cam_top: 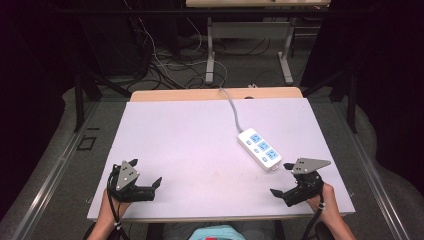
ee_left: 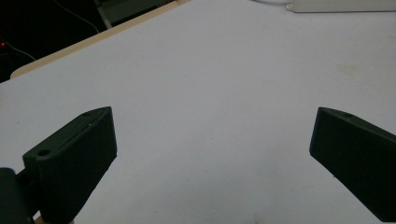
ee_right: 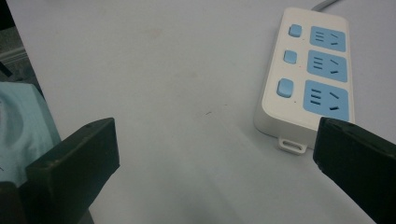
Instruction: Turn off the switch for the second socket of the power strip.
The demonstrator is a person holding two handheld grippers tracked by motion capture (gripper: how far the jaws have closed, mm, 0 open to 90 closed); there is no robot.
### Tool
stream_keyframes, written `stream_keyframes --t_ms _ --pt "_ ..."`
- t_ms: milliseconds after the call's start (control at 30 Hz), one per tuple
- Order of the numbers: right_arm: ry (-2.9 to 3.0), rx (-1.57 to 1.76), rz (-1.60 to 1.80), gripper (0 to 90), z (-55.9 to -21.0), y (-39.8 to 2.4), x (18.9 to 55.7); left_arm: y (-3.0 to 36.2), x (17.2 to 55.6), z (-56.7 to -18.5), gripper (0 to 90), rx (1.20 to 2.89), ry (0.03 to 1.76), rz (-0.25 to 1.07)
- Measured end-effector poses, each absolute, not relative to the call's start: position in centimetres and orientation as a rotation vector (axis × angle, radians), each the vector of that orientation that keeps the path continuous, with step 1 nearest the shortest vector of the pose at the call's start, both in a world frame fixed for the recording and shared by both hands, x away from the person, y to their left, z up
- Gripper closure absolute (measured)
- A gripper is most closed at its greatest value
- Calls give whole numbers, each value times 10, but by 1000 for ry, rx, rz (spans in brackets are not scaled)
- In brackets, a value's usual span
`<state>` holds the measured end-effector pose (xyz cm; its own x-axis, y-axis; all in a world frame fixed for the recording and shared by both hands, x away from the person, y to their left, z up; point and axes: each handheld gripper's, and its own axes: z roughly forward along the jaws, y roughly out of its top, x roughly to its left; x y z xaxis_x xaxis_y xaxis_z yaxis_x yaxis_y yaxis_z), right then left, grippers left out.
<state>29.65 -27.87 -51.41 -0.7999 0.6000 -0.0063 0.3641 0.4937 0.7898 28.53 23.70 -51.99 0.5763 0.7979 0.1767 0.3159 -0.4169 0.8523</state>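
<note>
While both jaws stand spread and empty, the right gripper (cam_top: 289, 180) should approach the power strip (cam_top: 259, 148) at its eleven o'clock squarely; the left gripper (cam_top: 146, 181) waits on the counter (cam_top: 190, 145).

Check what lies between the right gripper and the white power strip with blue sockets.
Nothing: bare white tabletop separates the open right gripper from the power strip, seen in the right gripper view.

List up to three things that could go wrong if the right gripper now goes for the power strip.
1. The power strip lies near the table's right edge; a sideways nudge could push it off.
2. Its cable runs over the far edge, so lifting the strip may tug or snag it.
3. The right gripper, jaws open and empty, sits beside the strip's end; closing there could pinch only the small tab and slip.
</note>
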Motion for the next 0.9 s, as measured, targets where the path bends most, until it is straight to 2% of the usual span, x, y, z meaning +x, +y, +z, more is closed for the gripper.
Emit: stream_keyframes --t_ms 500,733,900 --pt "2507 799 1177 2 -508 -270 301 241 285 -521 3 2011 889 770" --pt "2507 821 1187 0 -505 -264 311 241 285 -520 2 2018 894 795" --pt "2470 850 1185 0 -498 -261 326 238 292 -521 2 2014 881 759"
